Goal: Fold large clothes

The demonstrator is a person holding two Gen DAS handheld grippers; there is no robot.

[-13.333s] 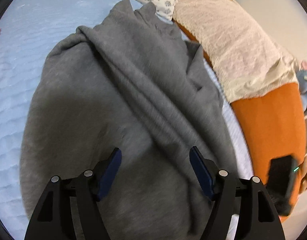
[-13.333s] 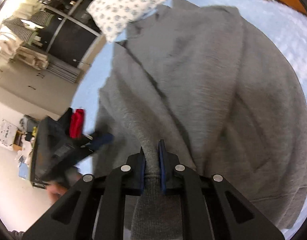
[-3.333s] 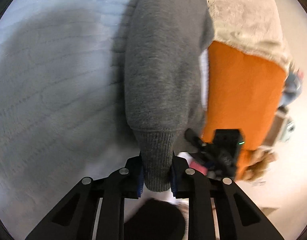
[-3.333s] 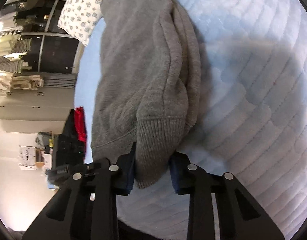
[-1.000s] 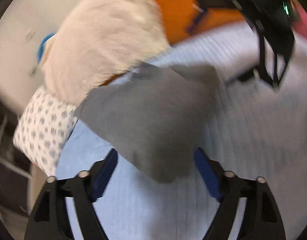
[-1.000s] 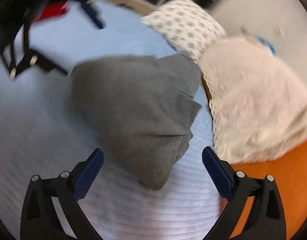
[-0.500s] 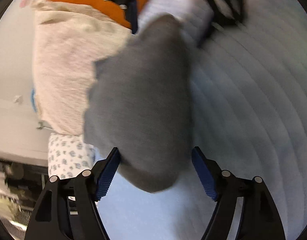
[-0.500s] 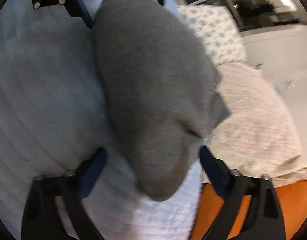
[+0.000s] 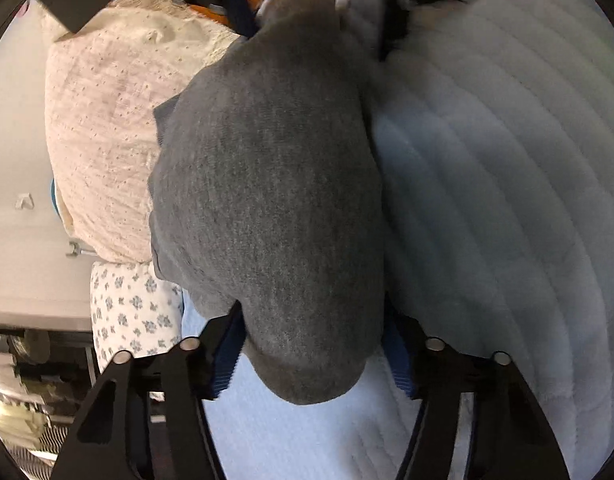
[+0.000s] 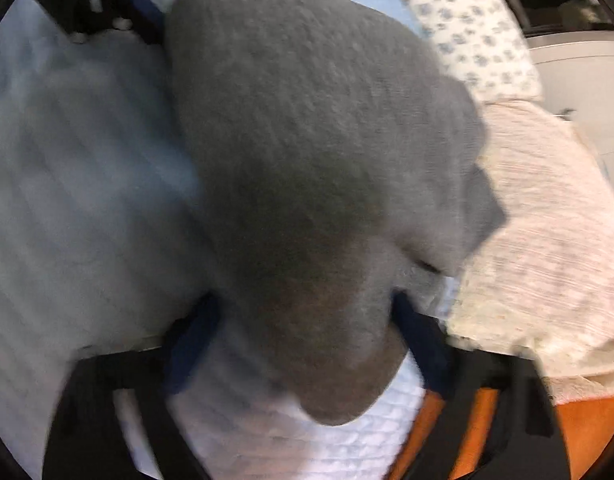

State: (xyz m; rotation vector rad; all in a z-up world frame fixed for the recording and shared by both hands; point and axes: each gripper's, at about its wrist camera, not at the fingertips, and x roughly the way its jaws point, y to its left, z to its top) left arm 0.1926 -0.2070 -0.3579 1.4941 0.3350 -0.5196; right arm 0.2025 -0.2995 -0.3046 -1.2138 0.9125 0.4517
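My claws are matt black plastic with blue rubbery pads (image 9: 227, 356), the gray sweater (image 9: 275, 184) is soft fuzzy cloth, the blue bed cover (image 9: 507, 200) is stitched puffy cloth, and the cream blanket (image 9: 107, 120) looks nubby and rough.

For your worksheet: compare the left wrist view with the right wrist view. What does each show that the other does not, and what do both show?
Left wrist only: the left gripper, its jaws just closing around one end of the folded grey sweater.

Right wrist only: the right gripper, jaws likewise closing around the opposite end.

Shared: the sweater, pale blue quilt, cream blanket, floral pillow.
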